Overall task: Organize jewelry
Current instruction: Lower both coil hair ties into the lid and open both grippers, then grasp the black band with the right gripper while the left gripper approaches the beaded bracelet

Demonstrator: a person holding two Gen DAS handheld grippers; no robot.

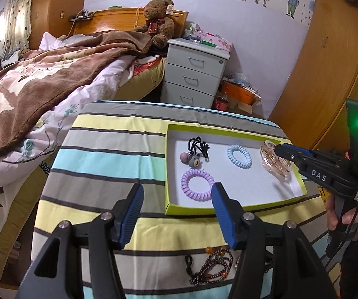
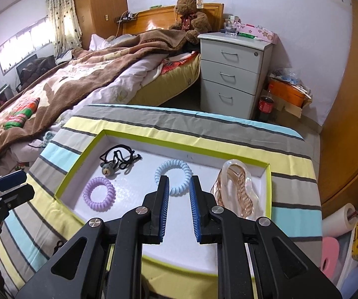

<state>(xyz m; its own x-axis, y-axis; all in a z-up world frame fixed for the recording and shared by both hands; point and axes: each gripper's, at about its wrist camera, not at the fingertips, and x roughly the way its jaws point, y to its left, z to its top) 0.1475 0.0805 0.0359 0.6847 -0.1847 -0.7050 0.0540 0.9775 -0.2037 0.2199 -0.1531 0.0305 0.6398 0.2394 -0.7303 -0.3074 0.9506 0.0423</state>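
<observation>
A lime-rimmed white tray [image 1: 228, 126] [image 2: 179, 138] lies on the striped cloth. Inside it are a purple coil hair tie [image 1: 196, 173] [image 2: 110, 199], a blue coil hair tie [image 1: 238, 165] [image 2: 174, 164], a black elastic with a bear charm [image 1: 195, 162] [image 2: 108, 169] and a clear amber hair claw [image 1: 276, 167] [image 2: 238, 191]. Dark bead strings [image 1: 214, 264] lie on the cloth near me. My left gripper [image 1: 177, 186] [image 2: 17, 182] hovers open by the tray's near left corner, holding nothing. My right gripper [image 2: 179, 178] [image 1: 281, 149] hangs over the tray, jaws slightly apart and empty.
The striped table [image 1: 109, 154] stands beside a bed [image 1: 54, 74] on the left. Behind it are a grey three-drawer nightstand [image 1: 196, 74], a cola bottle [image 2: 266, 104] and an orange box [image 2: 287, 93]. A wooden wardrobe [image 1: 328, 62] fills the right.
</observation>
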